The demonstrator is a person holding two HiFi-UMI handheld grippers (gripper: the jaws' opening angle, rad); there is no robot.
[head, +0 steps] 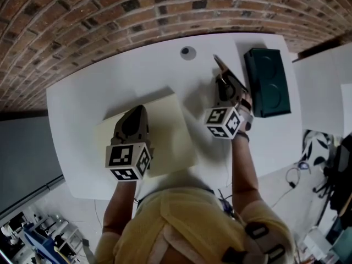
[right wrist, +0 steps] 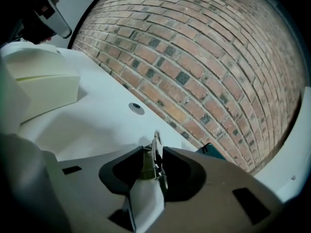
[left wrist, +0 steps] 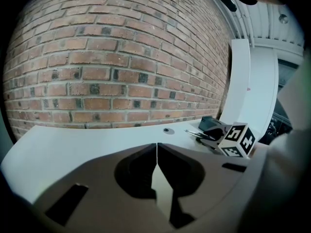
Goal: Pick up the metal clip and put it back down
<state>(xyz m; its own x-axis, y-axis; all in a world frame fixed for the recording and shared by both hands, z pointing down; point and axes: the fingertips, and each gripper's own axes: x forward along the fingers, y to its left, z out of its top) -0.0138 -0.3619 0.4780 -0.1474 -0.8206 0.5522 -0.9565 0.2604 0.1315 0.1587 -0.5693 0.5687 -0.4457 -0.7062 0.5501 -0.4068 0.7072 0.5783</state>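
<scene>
The metal clip (right wrist: 155, 155) is pinched between the jaws of my right gripper (right wrist: 154, 165), its thin tip poking out ahead of them above the white table (right wrist: 92, 125). From the head view, the clip (head: 221, 66) sticks out past the right gripper (head: 222, 79) at the table's far middle right. My left gripper (head: 137, 112) rests over a cream box (head: 170, 131) with its jaws shut and nothing between them. The left gripper view has those jaws (left wrist: 156, 152) meeting in a thin line, with the right gripper's marker cube (left wrist: 237, 140) and the clip (left wrist: 196, 134) beyond.
A dark green box (head: 267, 81) lies right of the right gripper, near the table's right edge. A small round grey disc (head: 188, 52) sits at the far edge of the table (head: 82, 109). A brick wall (head: 110, 10) stands right behind it.
</scene>
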